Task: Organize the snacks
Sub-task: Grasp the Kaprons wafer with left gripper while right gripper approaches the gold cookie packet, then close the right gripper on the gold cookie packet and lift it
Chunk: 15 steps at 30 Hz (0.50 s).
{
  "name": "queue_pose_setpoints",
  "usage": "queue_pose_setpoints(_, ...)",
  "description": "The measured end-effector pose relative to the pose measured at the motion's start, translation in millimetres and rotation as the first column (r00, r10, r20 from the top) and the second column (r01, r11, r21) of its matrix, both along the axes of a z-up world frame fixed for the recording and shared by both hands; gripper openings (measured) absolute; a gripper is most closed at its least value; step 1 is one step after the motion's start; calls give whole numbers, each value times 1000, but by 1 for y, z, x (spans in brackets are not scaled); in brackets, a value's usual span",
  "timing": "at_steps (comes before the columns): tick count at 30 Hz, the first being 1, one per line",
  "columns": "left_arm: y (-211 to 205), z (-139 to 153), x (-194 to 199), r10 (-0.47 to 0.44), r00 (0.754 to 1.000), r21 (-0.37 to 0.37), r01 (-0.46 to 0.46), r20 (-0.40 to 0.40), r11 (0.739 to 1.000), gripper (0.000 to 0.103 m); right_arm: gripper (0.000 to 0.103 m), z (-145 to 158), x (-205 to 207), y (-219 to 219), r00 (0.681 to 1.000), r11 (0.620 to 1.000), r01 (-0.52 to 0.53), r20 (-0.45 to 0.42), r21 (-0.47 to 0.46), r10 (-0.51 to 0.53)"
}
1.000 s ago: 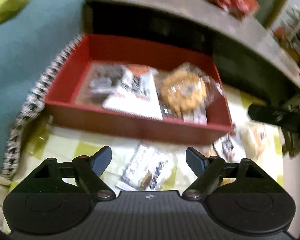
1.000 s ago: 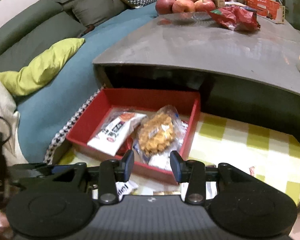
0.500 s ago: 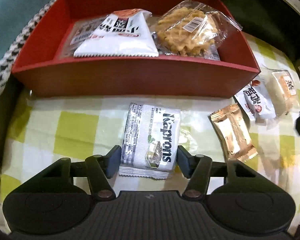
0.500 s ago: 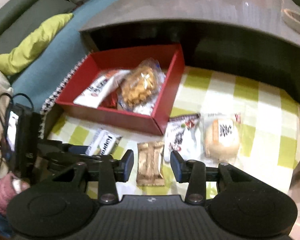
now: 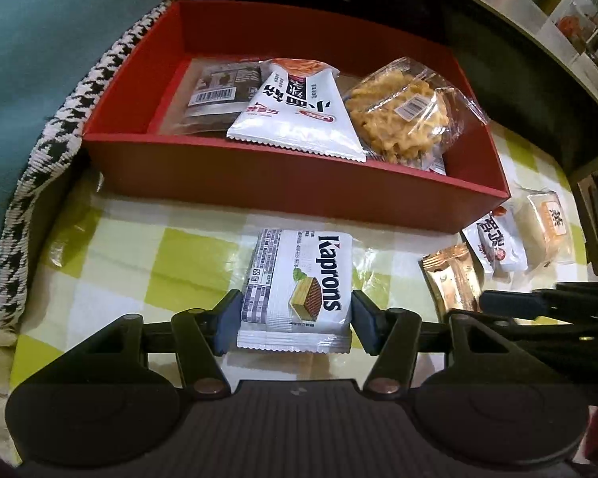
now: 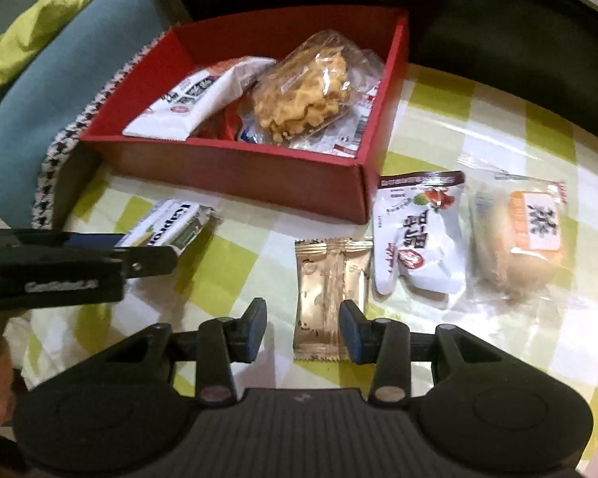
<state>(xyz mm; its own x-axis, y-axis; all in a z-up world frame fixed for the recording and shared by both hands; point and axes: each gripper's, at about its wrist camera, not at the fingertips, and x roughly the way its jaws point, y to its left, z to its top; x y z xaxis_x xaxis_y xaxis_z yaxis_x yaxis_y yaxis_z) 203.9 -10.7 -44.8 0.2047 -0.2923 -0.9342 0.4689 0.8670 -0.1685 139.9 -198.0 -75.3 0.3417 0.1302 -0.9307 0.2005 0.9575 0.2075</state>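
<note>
- Left wrist view: the left tool (image 5: 295,320) has its two fingers pressed against the long sides of the Kaprons wafer pack (image 5: 299,283), gripping it near its near end. The pack lies on the green-and-white checked cloth (image 5: 139,263), just in front of the red box (image 5: 291,183).
- Inside the box sit a dark packet with a barcode (image 5: 219,95), a white triangular packet (image 5: 299,119) overlapping it, and a clear bag of golden fried snack (image 5: 402,111) at the right.
- To the right of the box, on the cloth, lie a gold foil packet (image 5: 454,279), a white packet with red print (image 5: 494,243) and a wrapped bun (image 5: 546,227). The right tool's dark body enters from the right edge.
- Right wrist view: the right tool (image 6: 303,332) stands open, its fingers on either side of the near end of the gold foil packet (image 6: 331,298); whether they touch it is unclear.
- Right of that packet lie the white packet with red print (image 6: 418,239) and the wrapped bun (image 6: 526,239), side by side near the box's (image 6: 235,167) corner.
- At the left, the left tool (image 6: 99,255) reaches the wafer pack (image 6: 171,225), close to the box's front wall.
</note>
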Motion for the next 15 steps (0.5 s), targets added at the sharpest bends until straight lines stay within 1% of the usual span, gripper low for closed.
queue_pose_setpoints(2,4,2,1,1,1000,-6,-1,-1,1000,65,52,-3,3,3,1000,1000,-1,-8,-24,0)
queue_pose_setpoints(5,1,0,5,6,1000,-16,-6,-3,1000,65,52,0,5,2,1000,999,-3,-5,-43,3)
queue_pose_setpoints(9,-1,-2,7,4,1000,-17,-4,-5,1000,65,53,-3,7,-3,1000,999,3,-17,-47,-4)
queue_pose_setpoints(13,-2,-2,3,-2,1000,-12,1,-7,1000,65,55,-13,13,4,999,992,-22,-39,-124,18)
queue_pose_setpoints(15,-1,-2,3,-4,1000,-13,3,-9,1000,66,59,-14,16,2,999,995,-13,-44,-103,9)
